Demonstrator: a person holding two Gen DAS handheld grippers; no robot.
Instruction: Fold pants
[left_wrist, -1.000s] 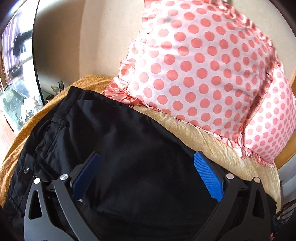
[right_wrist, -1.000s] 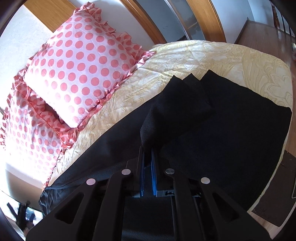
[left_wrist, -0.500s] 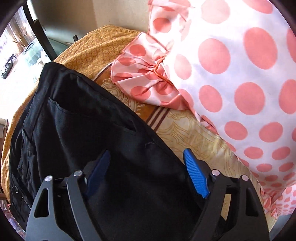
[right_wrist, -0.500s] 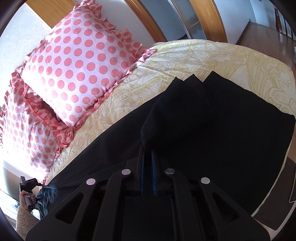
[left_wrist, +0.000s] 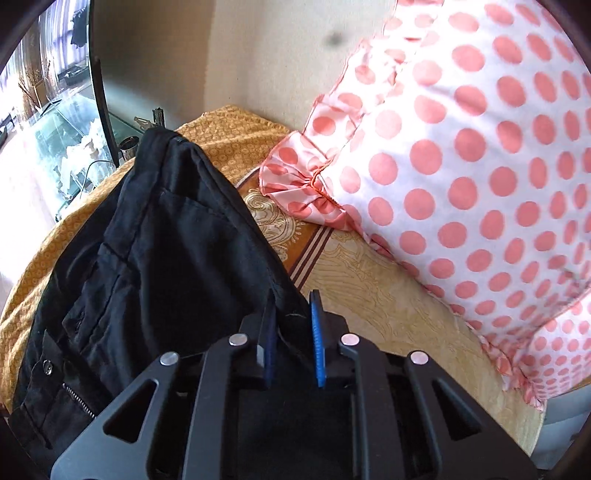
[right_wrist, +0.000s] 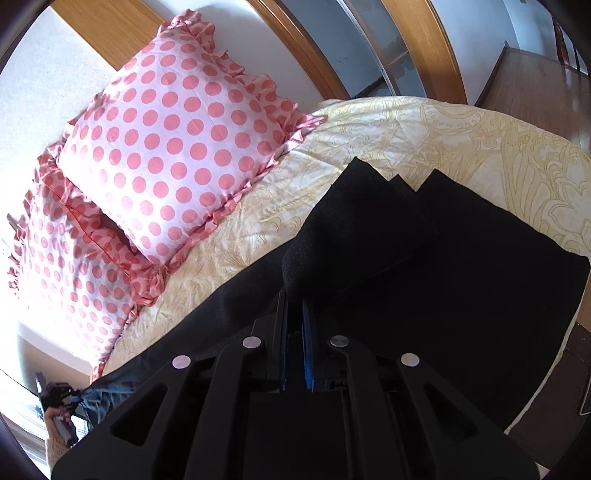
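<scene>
Black pants (left_wrist: 155, 258) lie on a bed with a yellow patterned cover (left_wrist: 369, 302). In the left wrist view I see the waist end, with a pocket, button and zipper. My left gripper (left_wrist: 291, 317) is shut on the pants' far edge near the waistband. In the right wrist view the legs (right_wrist: 461, 266) spread across the cover (right_wrist: 424, 140), hems pointing away. My right gripper (right_wrist: 293, 306) is shut on a raised fold of the pants' leg fabric.
Two pink polka-dot ruffled pillows (right_wrist: 173, 147) lie at the head of the bed, close to the pants' edge; one shows in the left wrist view (left_wrist: 461, 166). A glass table (left_wrist: 66, 140) stands beyond the bed. Wooden floor (right_wrist: 546, 81) lies past the foot.
My left gripper has closed from wide open onto the pants' edge near the waist. My right gripper stays shut on the leg fabric and has barely moved.
</scene>
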